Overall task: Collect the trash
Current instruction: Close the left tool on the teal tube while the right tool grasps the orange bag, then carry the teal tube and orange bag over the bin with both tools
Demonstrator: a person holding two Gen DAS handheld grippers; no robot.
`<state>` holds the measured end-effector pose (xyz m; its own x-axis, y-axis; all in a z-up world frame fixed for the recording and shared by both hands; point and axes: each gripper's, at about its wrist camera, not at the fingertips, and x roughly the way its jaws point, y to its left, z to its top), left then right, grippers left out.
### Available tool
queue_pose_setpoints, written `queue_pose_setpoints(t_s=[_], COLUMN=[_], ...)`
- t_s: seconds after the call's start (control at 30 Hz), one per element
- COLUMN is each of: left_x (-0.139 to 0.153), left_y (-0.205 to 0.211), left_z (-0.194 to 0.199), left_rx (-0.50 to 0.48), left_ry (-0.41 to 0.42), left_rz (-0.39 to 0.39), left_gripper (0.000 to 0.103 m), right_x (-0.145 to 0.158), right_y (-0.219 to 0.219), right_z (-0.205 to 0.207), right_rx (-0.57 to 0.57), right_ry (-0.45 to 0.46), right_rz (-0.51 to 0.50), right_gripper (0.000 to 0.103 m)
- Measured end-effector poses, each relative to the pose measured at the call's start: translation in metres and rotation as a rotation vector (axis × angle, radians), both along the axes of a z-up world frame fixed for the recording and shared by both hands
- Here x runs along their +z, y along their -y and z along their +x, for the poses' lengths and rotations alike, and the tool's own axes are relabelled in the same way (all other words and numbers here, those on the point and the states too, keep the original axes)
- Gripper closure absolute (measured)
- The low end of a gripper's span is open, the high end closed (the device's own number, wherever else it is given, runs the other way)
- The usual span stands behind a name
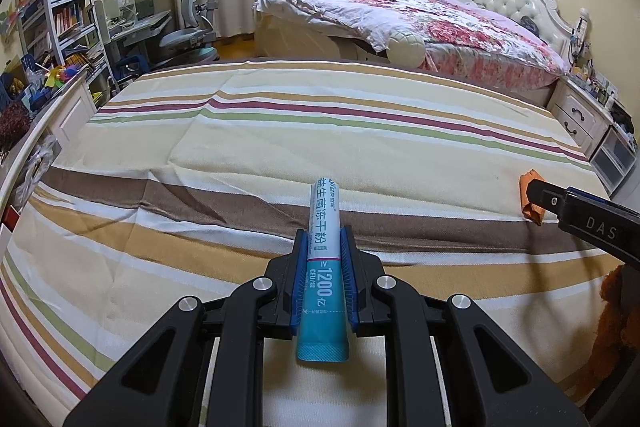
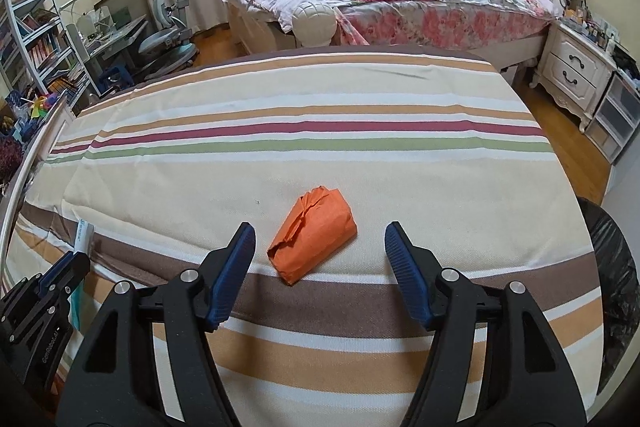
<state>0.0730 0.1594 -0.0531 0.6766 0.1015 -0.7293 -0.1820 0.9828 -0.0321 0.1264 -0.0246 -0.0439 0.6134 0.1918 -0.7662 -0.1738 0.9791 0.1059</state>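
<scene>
Sachet (image 1: 323, 259) was clamped in left gripper (image 1: 323, 247); right gripper (image 2: 320, 247) was spread before wad (image 2: 314, 235), which could be pushed away.

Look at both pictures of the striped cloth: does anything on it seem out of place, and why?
Yes. A crumpled orange paper wad lies alone on the striped cloth, creased and lopsided, clearly litter. It sits between the open fingers of the right gripper, untouched. The left gripper already clamps a teal-and-white sachet.
</scene>
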Motion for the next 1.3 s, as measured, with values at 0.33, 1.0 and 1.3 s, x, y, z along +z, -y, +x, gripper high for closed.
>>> queue_pose_setpoints(t_s=[0.33, 1.0, 1.3], left_x=[0.000, 0.002, 0.004], left_y=[-0.002, -0.001, 0.017], left_z=[0.004, 0.007, 0.004], left_rx=[-0.005, -0.007, -0.037], left_ry=[-0.006, 0.005, 0.017], left_rz=[-0.004, -0.006, -0.008], left_gripper=[0.085, 0.085, 0.085], right_x=[-0.010, -0.010, -0.006], right_y=[-0.004, 0.021, 0.041], right_z=[0.010, -0.010, -0.026], right_rx=[-0.006, 0.020, 0.012], right_ry=[-0.013, 0.009, 0.021], right_rz=[-0.032, -0.064, -0.060], right_gripper=[0.038, 0.077, 0.077])
